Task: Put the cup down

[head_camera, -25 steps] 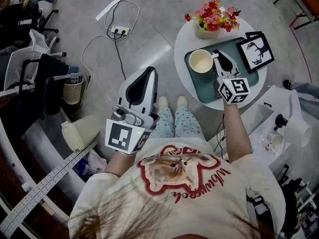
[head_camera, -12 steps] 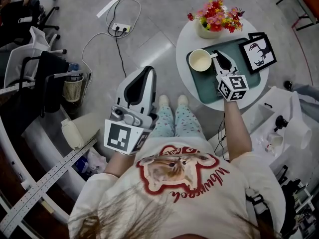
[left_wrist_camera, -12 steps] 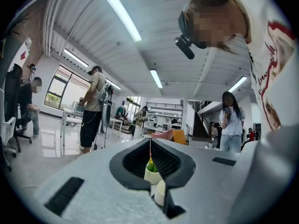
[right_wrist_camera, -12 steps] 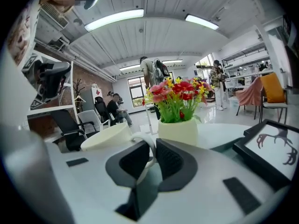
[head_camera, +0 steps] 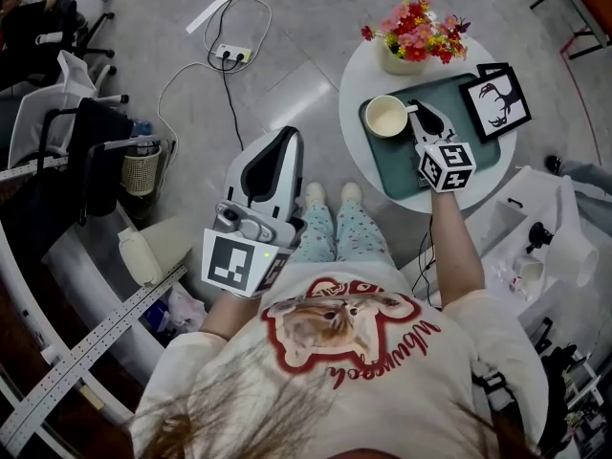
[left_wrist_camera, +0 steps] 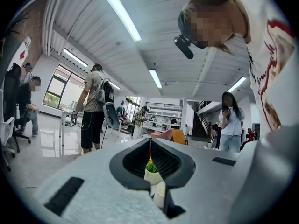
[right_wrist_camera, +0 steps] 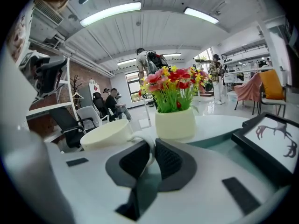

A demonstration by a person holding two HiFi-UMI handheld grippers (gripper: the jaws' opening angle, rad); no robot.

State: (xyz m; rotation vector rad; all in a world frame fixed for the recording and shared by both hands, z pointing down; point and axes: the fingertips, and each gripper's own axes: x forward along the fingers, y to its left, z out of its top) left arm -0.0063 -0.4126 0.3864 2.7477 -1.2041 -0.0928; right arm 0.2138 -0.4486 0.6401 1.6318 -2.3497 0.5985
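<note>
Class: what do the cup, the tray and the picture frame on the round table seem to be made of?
The cup: cream, probably glazed ceramic, smooth with a soft sheen.
The tray: teal, likely plastic, even matt colour.
The picture frame: black, wood or plastic; cannot tell which.

cup (right_wrist_camera: 100, 133): handle part-hidden in right tongs (right_wrist_camera: 153, 148) | picture frame (right_wrist_camera: 268, 139): cut off at right edge

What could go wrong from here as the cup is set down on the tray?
The right gripper grips the cup only by its thin handle, so it may tilt on release.
The flower pot stands close behind the cup; a forward nudge could knock it.
Whether the cup's base touches the tray is unclear; opening early might drop it.
</note>
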